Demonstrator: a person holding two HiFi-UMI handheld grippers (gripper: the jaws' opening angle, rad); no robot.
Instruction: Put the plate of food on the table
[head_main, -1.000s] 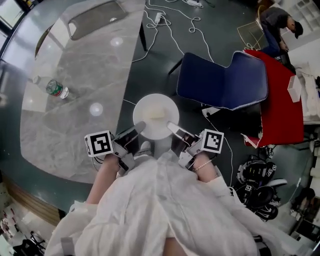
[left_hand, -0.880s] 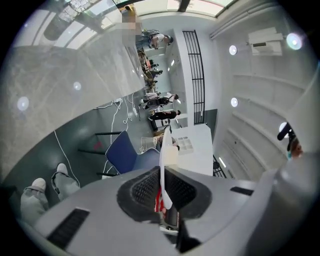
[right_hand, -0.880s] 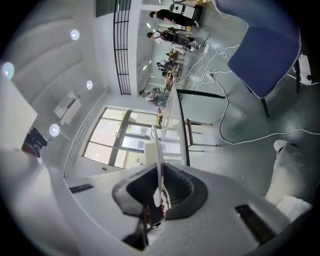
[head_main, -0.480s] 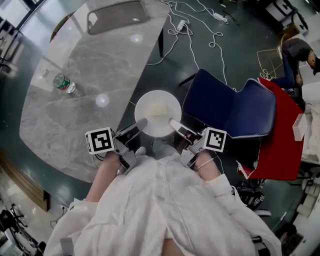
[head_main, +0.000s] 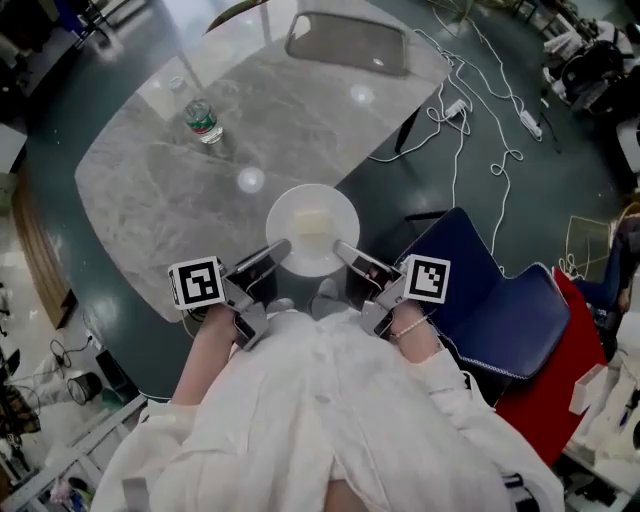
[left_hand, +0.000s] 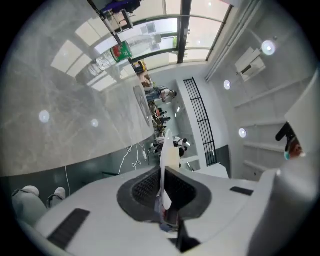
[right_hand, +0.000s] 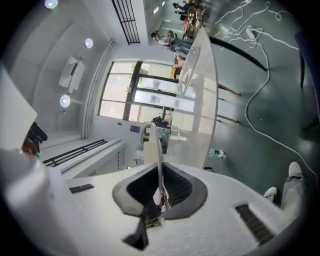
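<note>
A white plate (head_main: 312, 228) with a pale piece of food (head_main: 312, 222) is held in the air between both grippers, just over the near edge of the grey marble table (head_main: 200, 180). My left gripper (head_main: 283, 248) is shut on the plate's left rim, my right gripper (head_main: 340, 248) on its right rim. In the left gripper view the plate (left_hand: 162, 170) shows edge-on between the dark pads. The right gripper view shows the plate (right_hand: 158, 150) the same way, clamped at its rim. The person's white clothing fills the lower head view.
A plastic water bottle (head_main: 203, 121) stands on the table's far left part. A grey chair (head_main: 350, 42) sits at the table's far side. A dark blue chair (head_main: 500, 300) is close on the right, with cables (head_main: 470, 90) on the dark floor beyond and red cloth (head_main: 545, 370) nearby.
The person has turned and stepped toward the table, so the table now lies right beneath the plate. Both grippers keep their hold on the plate's rim.
</note>
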